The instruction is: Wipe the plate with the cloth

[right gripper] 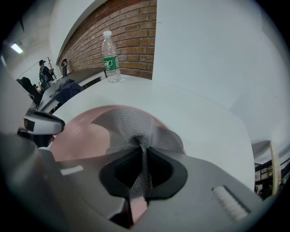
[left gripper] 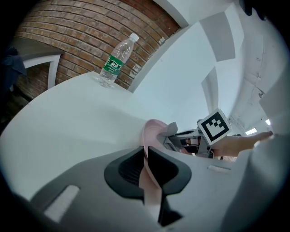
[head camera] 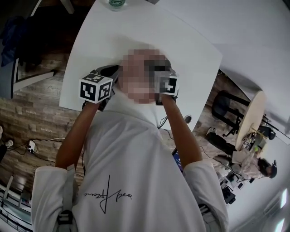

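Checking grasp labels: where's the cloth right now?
In the right gripper view, the cloth is pinched in the right gripper and draped against the plate, which the left gripper holds by its rim.

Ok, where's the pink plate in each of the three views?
Head view: not in sight.
Left gripper view: lower centre, the plate edge-on, clamped in the left claw.
Right gripper view: centre-left, behind the cloth held in the right claw.
Shared landmark: the water bottle, in all three.
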`<state>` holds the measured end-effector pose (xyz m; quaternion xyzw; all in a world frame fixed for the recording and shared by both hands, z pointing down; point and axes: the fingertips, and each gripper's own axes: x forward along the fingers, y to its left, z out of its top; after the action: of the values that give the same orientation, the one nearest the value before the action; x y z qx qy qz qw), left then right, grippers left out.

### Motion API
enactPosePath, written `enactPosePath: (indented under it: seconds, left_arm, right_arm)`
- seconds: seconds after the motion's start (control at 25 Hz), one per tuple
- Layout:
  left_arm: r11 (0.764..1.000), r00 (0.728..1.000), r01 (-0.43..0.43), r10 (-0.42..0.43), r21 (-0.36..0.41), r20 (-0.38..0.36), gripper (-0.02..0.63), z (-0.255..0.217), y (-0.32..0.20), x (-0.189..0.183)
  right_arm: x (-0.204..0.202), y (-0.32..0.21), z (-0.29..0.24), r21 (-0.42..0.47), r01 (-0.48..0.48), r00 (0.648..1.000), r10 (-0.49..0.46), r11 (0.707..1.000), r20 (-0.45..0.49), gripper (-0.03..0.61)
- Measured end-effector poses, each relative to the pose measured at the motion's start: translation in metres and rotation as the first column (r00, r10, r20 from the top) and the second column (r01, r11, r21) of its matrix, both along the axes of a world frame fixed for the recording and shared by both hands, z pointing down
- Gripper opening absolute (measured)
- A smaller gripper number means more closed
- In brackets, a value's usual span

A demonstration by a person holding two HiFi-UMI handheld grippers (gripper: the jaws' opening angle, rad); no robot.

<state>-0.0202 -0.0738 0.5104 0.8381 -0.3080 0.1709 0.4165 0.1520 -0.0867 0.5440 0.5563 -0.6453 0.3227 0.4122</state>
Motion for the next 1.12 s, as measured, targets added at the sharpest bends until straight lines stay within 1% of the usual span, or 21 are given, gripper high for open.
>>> enactPosePath:
  seconds: [0.28,0.72,1.12]
  left_arm:
    - [1.0,1.0,-0.009,0.009,0.002,0.001,0.044,0.0,-0.002,0.001]
    - [1.0,1.0,-0.013,0.013,0.001,0.005,0.043,0.001,-0.002,0.002]
    - [1.0,1.0,-0.02,0.02,-0.011,0.003,0.043,0.0,-0.001,0.003]
  right_arm:
    - [-0.001,-0.005,-0.001,0.0,0.003,1.0,-0.003,1.0,0.001,0.018]
    - [-0.011,-0.015,-0.001,0.008,0.026,1.0,-0.026,1.0,0.01,0.02]
    - [-0.02,-0.022,-0.002,0.021,0.064,0.998,-0.064,0.998,0.004,0.018]
